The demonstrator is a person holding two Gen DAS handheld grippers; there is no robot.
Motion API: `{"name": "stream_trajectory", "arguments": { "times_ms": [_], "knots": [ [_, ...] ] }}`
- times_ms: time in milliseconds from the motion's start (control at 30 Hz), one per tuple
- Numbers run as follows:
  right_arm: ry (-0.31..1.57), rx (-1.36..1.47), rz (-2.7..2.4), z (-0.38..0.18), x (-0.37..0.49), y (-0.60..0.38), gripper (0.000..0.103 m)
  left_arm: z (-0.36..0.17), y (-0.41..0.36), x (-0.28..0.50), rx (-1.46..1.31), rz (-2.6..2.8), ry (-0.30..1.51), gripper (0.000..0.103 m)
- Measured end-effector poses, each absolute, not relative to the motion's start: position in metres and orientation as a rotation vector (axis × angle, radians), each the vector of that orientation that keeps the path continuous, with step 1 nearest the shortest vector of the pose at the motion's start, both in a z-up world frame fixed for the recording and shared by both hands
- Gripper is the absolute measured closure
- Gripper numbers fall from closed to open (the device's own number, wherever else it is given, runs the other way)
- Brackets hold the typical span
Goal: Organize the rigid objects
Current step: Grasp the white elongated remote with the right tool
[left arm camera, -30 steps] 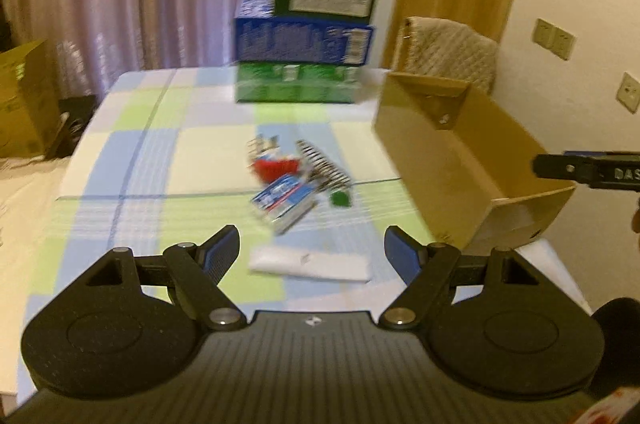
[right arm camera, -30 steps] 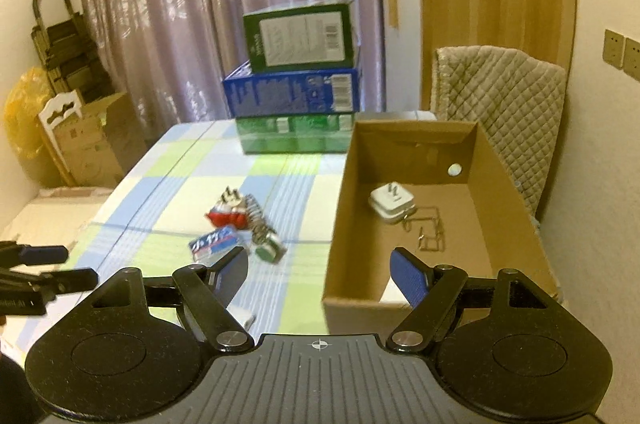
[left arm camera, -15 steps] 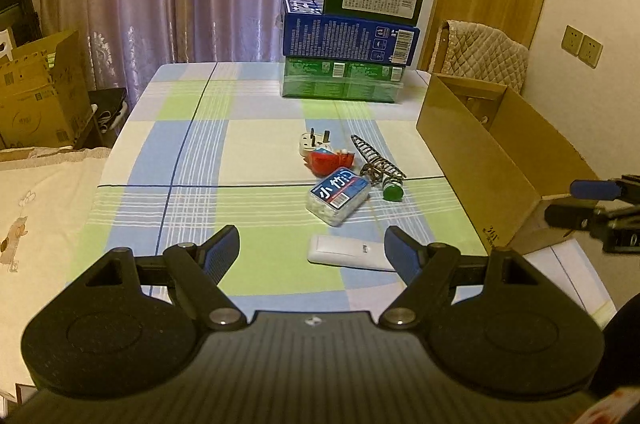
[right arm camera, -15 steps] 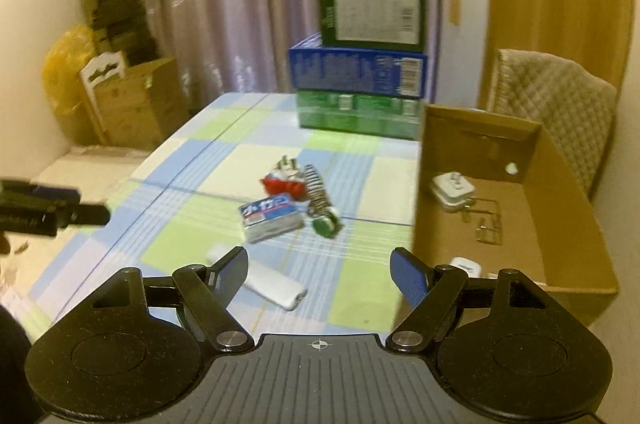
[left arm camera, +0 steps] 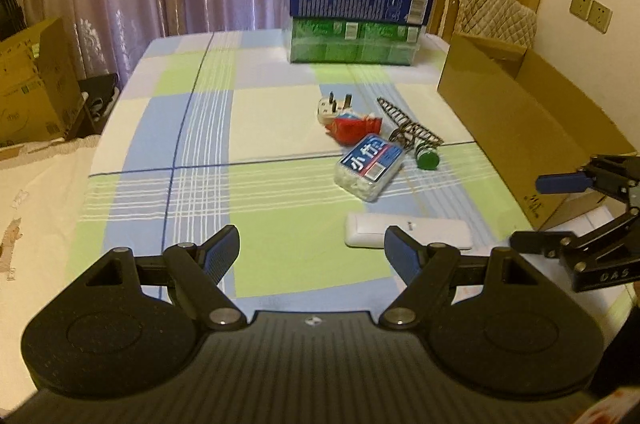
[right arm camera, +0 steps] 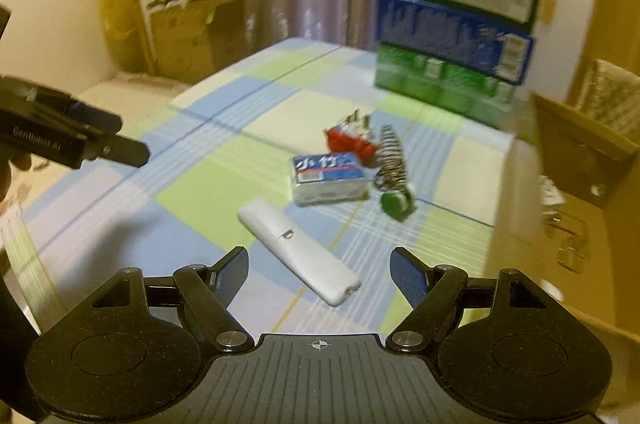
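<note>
While both of your grippers hang over the near end of the checked tablecloth (left arm camera: pixel 280 127) with nothing in them, you are at the reaching step of the sorting, not yet at a grasp. Take the cardboard box (left arm camera: pixel 532 119) as your landmark: it stands open at one edge of the cloth, and from the right wrist view a few small things already lie inside it, too blurred to name. Every loose piece sits on the cloth on the open side of that box. Farthest from you is the white plug (left arm camera: pixel 332 105), touching the red object (left arm camera: pixel 354 128); just beside them is the blue-labelled pack (left arm camera: pixel 370 165), and between that pack and the box lies the striped wire piece (left arm camera: pixel 408 125) with the green-capped bottle (left arm camera: pixel 427 156) at its end. The white remote (right arm camera: pixel 298 250) lies apart from that cluster, nearest to you. Your right gripper (right arm camera: pixel 319 274) has its jaws released and spread, with the remote's near end lying below and ahead of the gap, untouched. Your left gripper (left arm camera: pixel 311 250) is likewise released and empty, with the remote just off its right finger. My reading is that the remote is the next piece to go into the box. The move calls for lowering the right gripper so the pads straddle the remote across its narrow width, since it lies flat and slantwise to the jaws. Turn the wrist to square up first, or a pad may catch a corner and skid it.
</note>
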State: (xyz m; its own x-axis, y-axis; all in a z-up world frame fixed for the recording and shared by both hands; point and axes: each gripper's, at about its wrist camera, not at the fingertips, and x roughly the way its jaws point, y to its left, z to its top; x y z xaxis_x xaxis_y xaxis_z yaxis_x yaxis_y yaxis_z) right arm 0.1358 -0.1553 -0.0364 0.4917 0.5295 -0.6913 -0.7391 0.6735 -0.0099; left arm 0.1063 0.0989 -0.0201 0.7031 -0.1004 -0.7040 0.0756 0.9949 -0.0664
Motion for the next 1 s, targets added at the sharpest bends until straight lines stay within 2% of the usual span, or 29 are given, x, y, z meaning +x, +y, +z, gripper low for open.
{"name": "stream_trajectory", "arguments": {
  "times_ms": [400,467,533,667,733,767,1000],
  "knots": [
    [0.772,-0.384,0.928,-0.097,0.195,-0.104,0.030,-0.069,0.111,0.153,0.019,-0.181,0.774,0.027],
    [0.778,-0.403,0.954,-0.106,0.202,-0.095,0.034,-0.070,0.111,0.158,0.030,-0.182,0.766,0.027],
    [0.787,-0.429,0.975,-0.115,0.206,-0.086,0.042,-0.070,0.111,0.164,0.029,-0.185,0.754,0.027],
    [0.777,-0.396,0.990,-0.120,0.212,-0.080,0.048,-0.072,0.114,0.175,0.016,-0.173,0.752,0.027],
    [0.784,-0.381,0.970,-0.118,0.213,-0.081,0.062,-0.073,0.115,0.179,0.009,-0.168,0.759,0.027],
    [0.793,-0.377,0.954,-0.117,0.212,-0.082,0.064,-0.073,0.115,0.181,0.002,-0.168,0.762,0.027],
    [0.832,-0.308,0.754,-0.111,0.189,-0.118,0.068,-0.077,0.103,0.184,0.005,-0.219,0.771,0.027]
  ]
}}
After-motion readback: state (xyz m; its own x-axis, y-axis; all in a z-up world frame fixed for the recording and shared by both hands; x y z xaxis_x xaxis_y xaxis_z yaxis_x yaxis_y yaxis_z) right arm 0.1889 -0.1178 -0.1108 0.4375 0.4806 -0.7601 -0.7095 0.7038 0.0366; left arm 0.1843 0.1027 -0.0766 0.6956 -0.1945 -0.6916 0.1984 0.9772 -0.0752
